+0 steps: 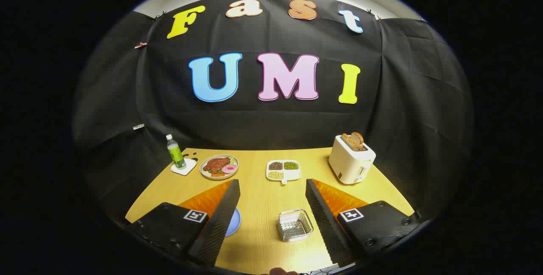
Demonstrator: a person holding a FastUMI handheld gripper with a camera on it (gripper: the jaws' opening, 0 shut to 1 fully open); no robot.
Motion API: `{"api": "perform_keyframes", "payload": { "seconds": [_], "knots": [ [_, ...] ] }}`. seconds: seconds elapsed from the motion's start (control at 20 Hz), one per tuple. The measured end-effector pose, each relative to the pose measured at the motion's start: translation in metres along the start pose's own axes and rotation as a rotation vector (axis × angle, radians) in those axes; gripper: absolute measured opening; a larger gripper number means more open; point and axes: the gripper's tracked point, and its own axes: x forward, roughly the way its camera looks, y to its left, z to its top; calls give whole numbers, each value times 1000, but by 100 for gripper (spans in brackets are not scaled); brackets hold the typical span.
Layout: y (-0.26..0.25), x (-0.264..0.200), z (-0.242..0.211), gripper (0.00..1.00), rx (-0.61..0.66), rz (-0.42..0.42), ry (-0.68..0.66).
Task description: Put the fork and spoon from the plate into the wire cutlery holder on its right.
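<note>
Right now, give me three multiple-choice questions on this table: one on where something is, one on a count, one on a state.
1. Where is the wire holder?
A. Between the fingers, nearer the right one
B. Behind the toaster
C. On the food plate

2. How many compartments does the white tray have?
A. One
B. Three
C. Six

3. How is the gripper?
A. Shut on the bottle
C. Shut on the holder
B. Open, holding nothing

Answers:
1 A: the holder sits on the table beside the right finger.
2 B: the tray shows three fillings, dark, green and pale.
3 B: the fingers stand wide apart over bare table.

The toaster, bottle and food plate stand beyond the fingers.
</note>
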Motion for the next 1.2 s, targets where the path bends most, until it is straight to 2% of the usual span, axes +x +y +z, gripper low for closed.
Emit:
{"api": "perform_keyframes", "payload": {
  "seconds": [0.9,1.2],
  "knots": [
    [2,-2,-16,97,2,25,50],
    [23,12,-30,100,1,80,100]
  ]
}}
